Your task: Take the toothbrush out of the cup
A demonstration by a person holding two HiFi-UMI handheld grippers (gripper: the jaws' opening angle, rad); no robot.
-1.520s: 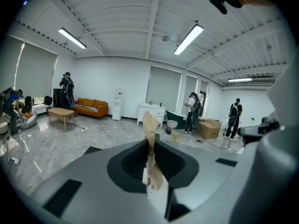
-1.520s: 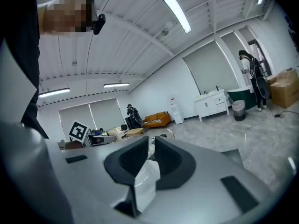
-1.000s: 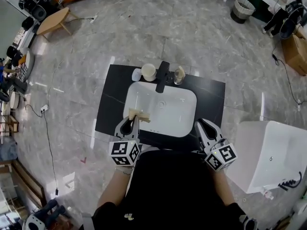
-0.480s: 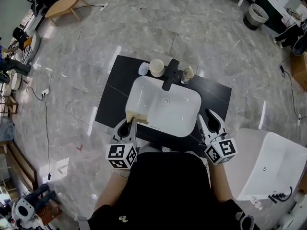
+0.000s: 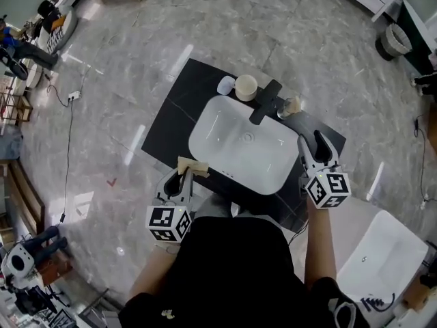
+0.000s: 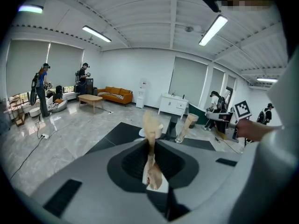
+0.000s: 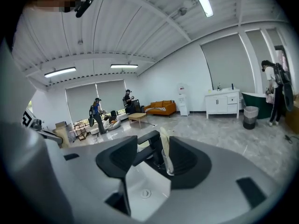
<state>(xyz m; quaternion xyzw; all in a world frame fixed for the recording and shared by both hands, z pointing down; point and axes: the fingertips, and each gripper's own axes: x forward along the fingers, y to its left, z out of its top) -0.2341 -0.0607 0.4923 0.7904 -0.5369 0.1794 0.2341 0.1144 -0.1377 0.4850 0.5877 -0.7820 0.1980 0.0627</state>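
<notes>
A clear glass cup (image 5: 292,106) stands on the black counter right of the faucet, and a pale toothbrush (image 7: 164,139) stands upright in it. My right gripper (image 5: 319,142) hovers over the counter by the basin's right side, short of the cup. Its jaws have just been opening and now stand wide with nothing between the pads. In the right gripper view the cup (image 7: 169,164) shows ahead, framed by the right gripper (image 7: 153,140). My left gripper (image 5: 180,180) is at the basin's front left corner, shut on a crumpled beige cloth (image 6: 150,125).
A white basin (image 5: 225,125) is set into the black counter (image 5: 174,115), with a black faucet (image 5: 265,101) at its far rim. A beige cup (image 5: 246,86) and a small white dish (image 5: 226,84) stand left of the faucet. A white tub (image 5: 382,265) is at the lower right.
My right gripper has moved forward along the basin's right side toward the glass cup, and its jaws have gone from shut to wide. The left gripper still grips the cloth.
</notes>
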